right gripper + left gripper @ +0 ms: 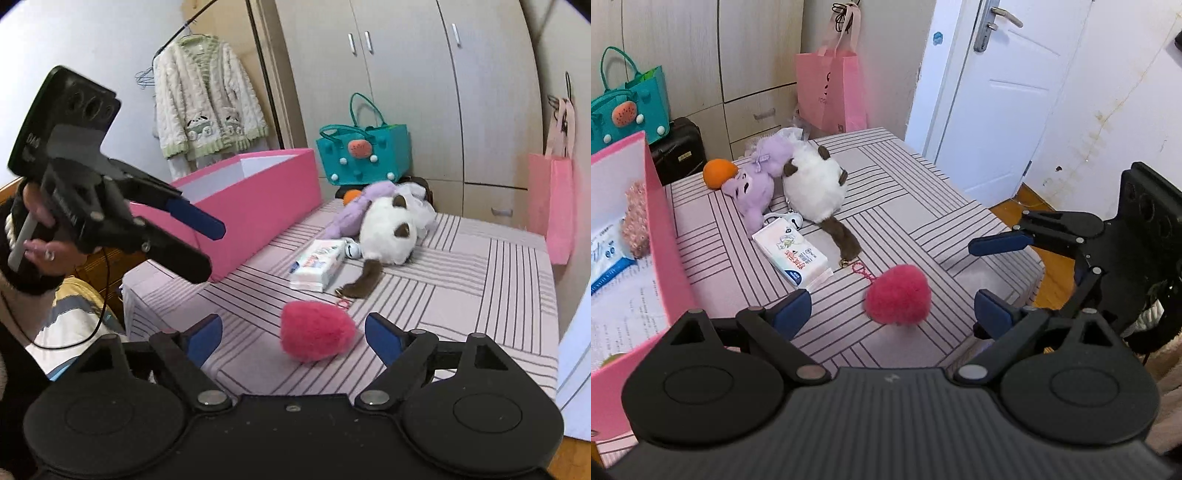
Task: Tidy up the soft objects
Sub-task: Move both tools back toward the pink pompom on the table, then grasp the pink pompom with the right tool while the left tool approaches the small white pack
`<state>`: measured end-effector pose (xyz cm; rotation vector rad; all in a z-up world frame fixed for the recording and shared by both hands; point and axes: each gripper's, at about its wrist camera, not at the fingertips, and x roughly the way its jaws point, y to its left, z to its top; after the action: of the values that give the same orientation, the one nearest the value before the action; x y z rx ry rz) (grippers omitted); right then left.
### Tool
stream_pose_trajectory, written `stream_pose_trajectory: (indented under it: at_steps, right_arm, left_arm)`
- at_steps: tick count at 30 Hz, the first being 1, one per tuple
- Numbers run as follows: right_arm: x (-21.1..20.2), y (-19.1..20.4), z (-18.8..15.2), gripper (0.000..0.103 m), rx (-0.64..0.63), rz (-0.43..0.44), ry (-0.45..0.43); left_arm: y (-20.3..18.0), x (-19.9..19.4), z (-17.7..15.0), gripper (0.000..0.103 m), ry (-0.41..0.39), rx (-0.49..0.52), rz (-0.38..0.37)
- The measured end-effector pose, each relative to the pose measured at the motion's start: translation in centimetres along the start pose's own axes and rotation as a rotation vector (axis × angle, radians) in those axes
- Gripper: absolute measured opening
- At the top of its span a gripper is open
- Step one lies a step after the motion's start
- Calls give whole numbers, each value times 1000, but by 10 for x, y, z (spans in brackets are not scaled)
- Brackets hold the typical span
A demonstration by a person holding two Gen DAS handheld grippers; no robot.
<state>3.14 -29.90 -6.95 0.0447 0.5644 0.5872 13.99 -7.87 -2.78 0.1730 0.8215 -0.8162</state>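
**Two open tongs bracket one pink pom-pom**

Although both tools hang over the striped surface (923,192), neither grips anything: the left tongs (892,314) stand wide apart with nothing pressed between the blue pads, and the right tongs (293,338) are likewise spread and empty; seen from the left wrist camera, the right tongs come in from the right edge with one finger above the other, so they appear rolled on their side.

Straight ahead of each pair lies the pink pom-pom (897,295), resting on the cloth near the closer edge; in the right wrist view it sits between the two pads' lines, just beyond their tips, while in the left wrist view it is slightly right of centre; I judge the right tongs the better lined up, though both are near. Its body is roughly round, a little longer along the line to its pink chain (862,271), which trails away toward the far toys; the shape offers no strongly preferred closing direction.

Farther out lie a tissue pack (792,253), a white plush with brown ears and tail (816,188), a purple plush (753,188) and an orange ball (719,172); at the left stands the pink box (251,195), open-topped, probably the destination.
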Motion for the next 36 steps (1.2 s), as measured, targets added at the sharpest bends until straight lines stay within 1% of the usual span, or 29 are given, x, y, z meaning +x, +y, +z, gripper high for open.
stream_pose_trajectory:
  at_steps: [3, 5, 6, 8, 10, 12, 14, 17, 20, 22, 23, 24, 25, 27, 28, 30, 32, 34, 36]
  right_arm:
    - [15, -5, -5, 88, -18, -21, 28]
    - [26, 3, -7, 88, -88, -114, 60]
    - [31, 7, -9, 87, -130, -143, 68]
    - [35, 12, -11, 87, -160, -137, 56]
    - [37, 10, -10, 87, -134, -111, 42]
    - [40, 5, -10, 87, -97, -108, 41]
    - [45, 2, -12, 87, -77, -113, 38]
    - [59, 1, -15, 87, -61, -101, 63]
    - [72, 11, -20, 87, -113, -163, 74]
    - [73, 15, -21, 87, -136, -185, 45]
    - [73, 15, -20, 86, -136, -188, 34]
    - [73, 14, -20, 85, -129, -188, 23]
    - [72, 13, -19, 81, -121, -187, 15]
    - [74, 9, -16, 70, -102, -182, 13]
    - [75, 7, -15, 57, -94, -176, 15]
    - [76, 4, -13, 57, -96, -186, 19]
    - [77, 0, -11, 55, -97, -234, 28]
    - [77, -9, -8, 55, -58, -264, 31]
    - [76, -19, -5, 55, -3, -277, 34]
  left_arm:
    - [3, 11, -4, 95, -33, -13, 18]
    - [5, 22, -4, 94, -31, -15, 28]
    - [6, 27, -3, 94, -32, -20, 30]
    - [8, 37, -3, 93, -42, -36, 37]
    - [10, 45, -3, 93, -66, -47, 56]
    - [10, 56, -3, 92, -73, -46, 94]
    - [12, 63, -2, 92, -87, -55, 114]
    - [15, 71, 3, 92, -127, -78, 154]
    - [18, 76, 9, 91, -181, -102, 242]
    - [23, 80, 13, 90, -201, -119, 275]
    - [27, 83, 14, 88, -202, -132, 286]
    - [30, 87, 16, 86, -200, -146, 298]
    - [33, 90, 17, 83, -193, -152, 309]
    - [35, 98, 18, 77, -170, -153, 337]
    - [36, 101, 18, 67, -158, -148, 347]
    - [39, 108, 18, 63, -132, -152, 354]
    - [39, 111, 18, 61, -132, -147, 365]
    - [38, 111, 18, 61, -133, -145, 377]
    - [40, 111, 17, 61, -132, -167, 385]
